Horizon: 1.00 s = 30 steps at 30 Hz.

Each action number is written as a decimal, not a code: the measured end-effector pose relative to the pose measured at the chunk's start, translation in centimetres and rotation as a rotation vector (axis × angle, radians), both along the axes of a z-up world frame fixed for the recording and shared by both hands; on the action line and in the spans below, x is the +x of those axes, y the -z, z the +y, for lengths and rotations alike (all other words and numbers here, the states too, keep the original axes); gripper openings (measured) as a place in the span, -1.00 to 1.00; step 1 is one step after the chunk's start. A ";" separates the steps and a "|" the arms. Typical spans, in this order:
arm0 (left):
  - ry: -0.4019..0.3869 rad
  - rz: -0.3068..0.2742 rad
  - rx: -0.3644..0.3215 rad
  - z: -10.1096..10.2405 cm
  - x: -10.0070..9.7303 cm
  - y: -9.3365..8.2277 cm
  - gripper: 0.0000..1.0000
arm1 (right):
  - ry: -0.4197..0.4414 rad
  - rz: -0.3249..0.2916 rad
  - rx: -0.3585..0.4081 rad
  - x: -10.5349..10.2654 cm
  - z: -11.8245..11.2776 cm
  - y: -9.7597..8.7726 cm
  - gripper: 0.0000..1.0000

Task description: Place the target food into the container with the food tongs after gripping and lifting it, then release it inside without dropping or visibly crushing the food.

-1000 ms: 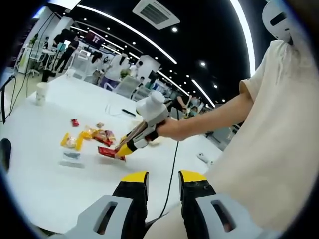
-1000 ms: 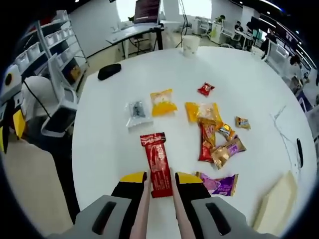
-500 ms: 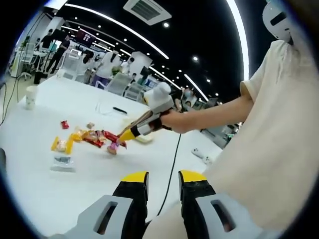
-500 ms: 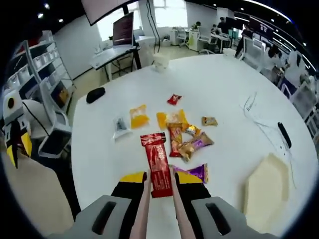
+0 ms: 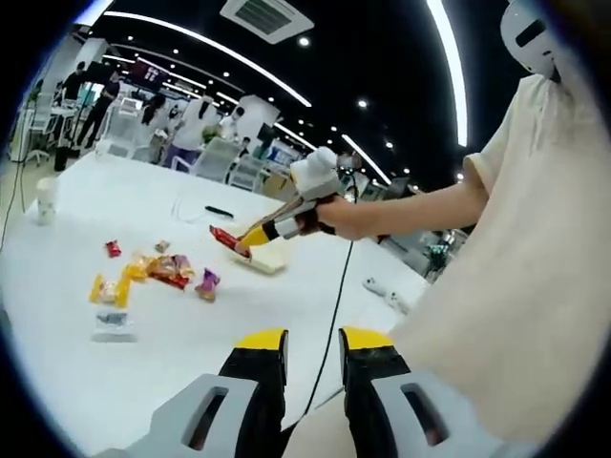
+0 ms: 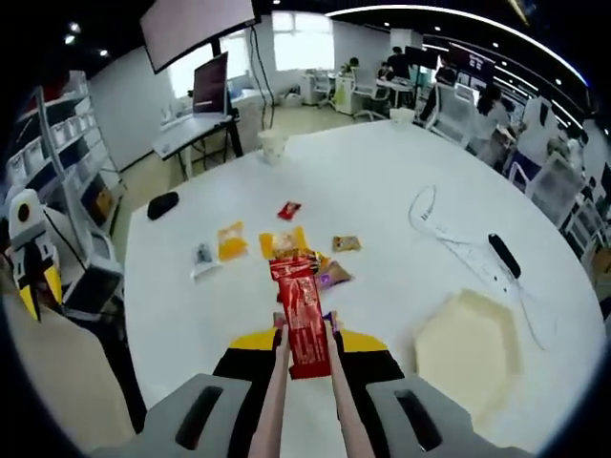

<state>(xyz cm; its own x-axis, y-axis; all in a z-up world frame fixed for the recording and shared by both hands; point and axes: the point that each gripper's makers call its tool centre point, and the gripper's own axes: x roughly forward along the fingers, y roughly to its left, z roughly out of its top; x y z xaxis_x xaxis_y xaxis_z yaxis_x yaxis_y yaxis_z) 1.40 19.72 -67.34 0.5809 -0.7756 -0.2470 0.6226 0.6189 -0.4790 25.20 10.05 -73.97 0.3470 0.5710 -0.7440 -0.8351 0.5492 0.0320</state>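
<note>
My right gripper [image 6: 305, 339] is shut on a pair of pink food tongs [image 6: 279, 382], and the tongs pinch a long red snack packet [image 6: 300, 310] held in the air above the white table [image 6: 382, 191]. The cream hexagonal container [image 6: 468, 355] lies to the lower right, apart from the packet. In the left gripper view the right gripper [image 5: 304, 196] holds the red packet [image 5: 225, 237] just above the container [image 5: 264, 259]. My left gripper [image 5: 313, 340] hangs open over the table edge with nothing between its jaws; it also appears at the left as the left gripper [image 6: 36, 291].
Several wrapped snacks [image 6: 304, 256] lie in a loose pile mid-table, with a clear packet [image 6: 202, 256] beside them. A paper cup [image 6: 273, 145], a black object [image 6: 162, 204], a white cable [image 6: 441, 227] and a black remote [image 6: 503, 255] are also on the table. A person's arm [image 5: 430, 205] reaches across.
The right gripper has lifted the tongs and red packet away from the snack pile and carried them toward the container. The left gripper has stayed open and nearly still.
</note>
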 end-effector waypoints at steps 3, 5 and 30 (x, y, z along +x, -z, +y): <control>0.008 -0.001 0.007 0.0 0.2 -0.1 -0.61 | 0.022 -0.009 0.002 0.3 -0.9 -0.5 -0.57; 0.011 -0.003 0.009 -0.1 0.3 -0.3 -0.61 | 0.036 -0.017 0.002 0.4 -1.4 -1.0 -0.57; 0.021 0.056 0.023 -0.9 0.4 1.0 -0.56 | 0.177 -0.071 -0.015 4.9 -8.1 -2.9 -0.57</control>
